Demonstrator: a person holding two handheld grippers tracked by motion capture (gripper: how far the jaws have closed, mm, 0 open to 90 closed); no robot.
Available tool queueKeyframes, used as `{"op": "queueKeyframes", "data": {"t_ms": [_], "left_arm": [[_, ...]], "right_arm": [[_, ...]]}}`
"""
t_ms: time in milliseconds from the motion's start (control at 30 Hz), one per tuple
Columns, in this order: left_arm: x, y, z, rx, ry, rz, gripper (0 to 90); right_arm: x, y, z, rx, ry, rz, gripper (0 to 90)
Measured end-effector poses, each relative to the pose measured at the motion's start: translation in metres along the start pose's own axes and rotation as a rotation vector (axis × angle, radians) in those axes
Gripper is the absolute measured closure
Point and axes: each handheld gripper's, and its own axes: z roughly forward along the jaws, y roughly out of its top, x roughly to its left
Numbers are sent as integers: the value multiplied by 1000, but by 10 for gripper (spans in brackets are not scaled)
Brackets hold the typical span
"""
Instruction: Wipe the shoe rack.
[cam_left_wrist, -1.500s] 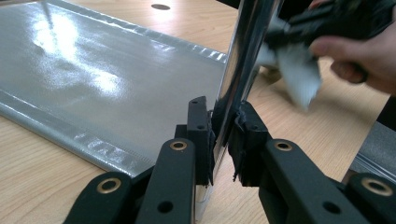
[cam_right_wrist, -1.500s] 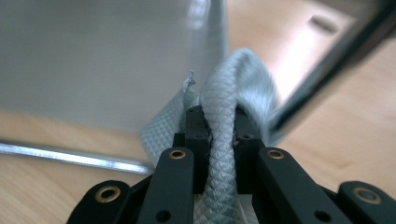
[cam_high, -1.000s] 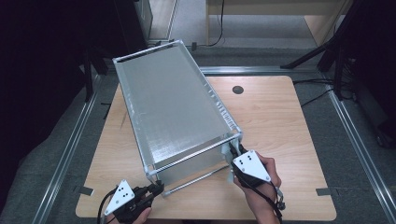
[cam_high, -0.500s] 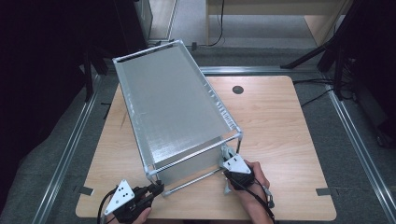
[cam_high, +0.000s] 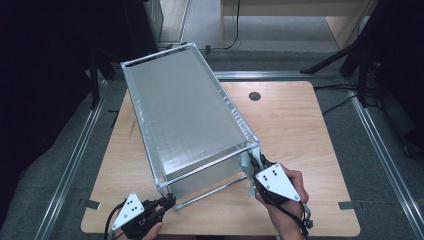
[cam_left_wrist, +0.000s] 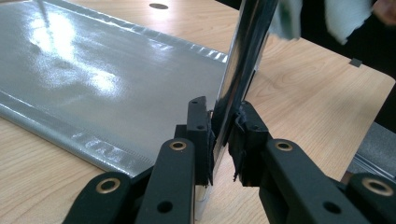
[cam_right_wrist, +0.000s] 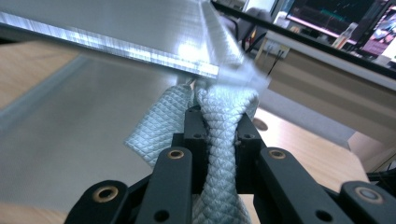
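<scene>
Wiping under way: your left gripper (cam_left_wrist: 222, 140) clamps the metal-framed box (cam_high: 185, 115) at its near-left post on the table (cam_high: 300, 130), your right gripper (cam_right_wrist: 219, 126) presses a pinched cloth (cam_right_wrist: 219, 154) to the near-right corner, most of the frame seemingly left.

I note glossy, mirror-bright metal framing on the case (cam_high: 185, 120), quilted pale cloth (cam_right_wrist: 219, 126), matt wooden table (cam_high: 300, 130).

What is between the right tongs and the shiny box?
A pale quilted cloth. The right tongs are shut on it, pressing it against the near corner of the box. Nothing else visible stands between them.
</scene>
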Motion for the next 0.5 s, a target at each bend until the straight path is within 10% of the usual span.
{"op": "queueKeyframes", "data": {"t_ms": [100, 267, 500], "left_arm": [[0, 0, 0, 1, 0, 1, 790], [0, 0, 0, 3, -3, 1, 790], [1, 0, 0, 3, -4, 2, 790]], "right_arm": [[6, -25, 16, 80, 28, -14, 797], [26, -66, 40, 251, 45, -187, 793], [25, -74, 48, 285, 81, -169, 800]]}}
